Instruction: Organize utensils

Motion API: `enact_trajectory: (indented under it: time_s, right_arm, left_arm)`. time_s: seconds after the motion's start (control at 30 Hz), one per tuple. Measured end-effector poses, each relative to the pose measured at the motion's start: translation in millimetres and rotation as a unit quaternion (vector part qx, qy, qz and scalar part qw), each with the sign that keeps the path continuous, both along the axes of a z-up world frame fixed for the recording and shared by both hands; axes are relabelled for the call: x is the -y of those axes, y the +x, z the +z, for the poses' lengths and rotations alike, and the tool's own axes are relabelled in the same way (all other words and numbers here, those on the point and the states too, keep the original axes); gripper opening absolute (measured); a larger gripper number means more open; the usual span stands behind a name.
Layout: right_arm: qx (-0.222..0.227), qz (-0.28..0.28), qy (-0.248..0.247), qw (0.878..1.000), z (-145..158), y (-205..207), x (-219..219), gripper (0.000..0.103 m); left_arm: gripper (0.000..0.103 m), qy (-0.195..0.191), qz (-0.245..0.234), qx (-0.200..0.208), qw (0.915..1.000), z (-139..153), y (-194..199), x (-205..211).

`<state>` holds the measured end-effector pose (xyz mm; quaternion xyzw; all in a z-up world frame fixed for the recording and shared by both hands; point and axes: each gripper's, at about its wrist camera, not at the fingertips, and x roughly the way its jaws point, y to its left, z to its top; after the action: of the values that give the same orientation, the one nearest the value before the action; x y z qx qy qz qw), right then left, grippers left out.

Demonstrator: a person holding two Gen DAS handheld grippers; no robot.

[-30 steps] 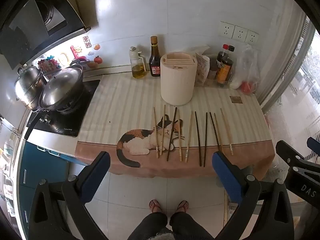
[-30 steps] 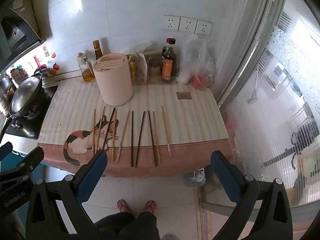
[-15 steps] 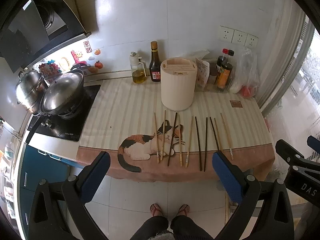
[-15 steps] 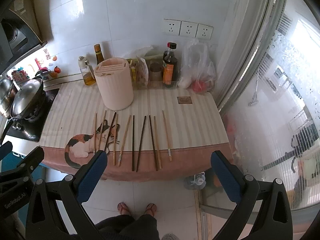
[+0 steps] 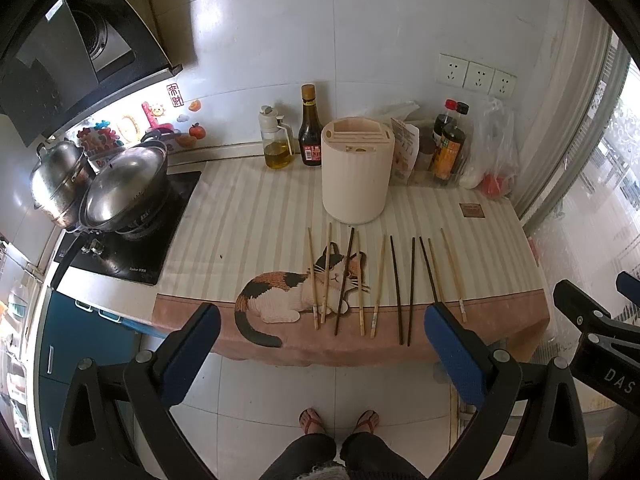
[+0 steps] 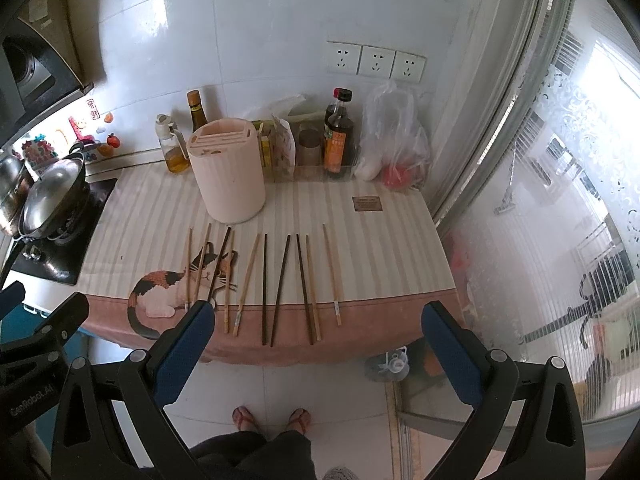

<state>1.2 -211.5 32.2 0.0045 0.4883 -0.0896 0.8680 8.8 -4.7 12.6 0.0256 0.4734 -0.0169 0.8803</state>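
Observation:
Several chopsticks, some pale wood (image 5: pixel 382 286) (image 6: pixel 248 282) and some dark (image 5: pixel 411 291) (image 6: pixel 281 289), lie side by side near the front edge of the counter, on a striped mat with a cat picture (image 5: pixel 280 296) (image 6: pixel 168 288). Behind them stands a cream cylindrical utensil holder (image 5: pixel 357 170) (image 6: pixel 228 170) with slots in its top. My left gripper (image 5: pixel 320 324) and my right gripper (image 6: pixel 316 324) both hang open, high above the floor in front of the counter, holding nothing. Part of the right gripper's frame (image 5: pixel 596 336) shows in the left wrist view.
Oil and sauce bottles (image 5: pixel 310 132) (image 6: pixel 338 136), packets and a plastic bag (image 6: pixel 394 140) line the back wall. Steel pots (image 5: pixel 124 184) sit on the black hob at the left. A glass door (image 6: pixel 560 200) bounds the right. A person's sandalled feet (image 5: pixel 340 420) stand on the tiled floor.
Both grippers have drifted slightly up and back, so the counter sits a little lower and farther in the views. Nothing on the counter has moved.

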Motion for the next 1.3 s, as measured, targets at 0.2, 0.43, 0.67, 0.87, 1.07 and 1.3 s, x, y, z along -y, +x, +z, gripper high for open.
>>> enact_trajectory:
  time_s: [0.2, 0.43, 0.67, 0.87, 1.07, 1.3]
  right_arm:
    - [0.004, -0.002, 0.0, 1.0, 4.0, -1.5, 1.7, 0.103]
    - [0.012, -0.003, 0.002, 1.0, 8.9, -5.7, 4.2, 0.103]
    - [0.015, -0.002, 0.001, 1.0, 10.8, -9.5, 2.9, 0.103]
    - [0.016, -0.002, 0.0, 1.0, 12.9, -10.0, 1.5, 0.103]
    - [0.02, -0.001, 0.0, 1.0, 15.8, -13.4, 0.1, 0.103]
    - [0.021, 0.001, -0.001, 1.0, 18.4, -14.0, -0.3, 0.103]
  left_arm:
    - [0.103, -0.001, 0.001, 0.006, 1.0, 3.7, 0.8, 1.1]
    - [0.103, -0.002, 0.001, 0.017, 0.9999, 7.8, -5.9, 1.1]
    - [0.103, -0.001, 0.002, 0.019, 0.9998, 8.9, -6.2, 2.4]
    - [0.103, -0.002, 0.001, 0.019, 0.9998, 8.8, -6.8, 2.2]
    - [0.103, 0.0, 0.001, 0.024, 0.9997, 9.8, -8.7, 4.2]
    - [0.103, -0.002, 0.002, 0.026, 0.9997, 10.8, -10.2, 5.7]
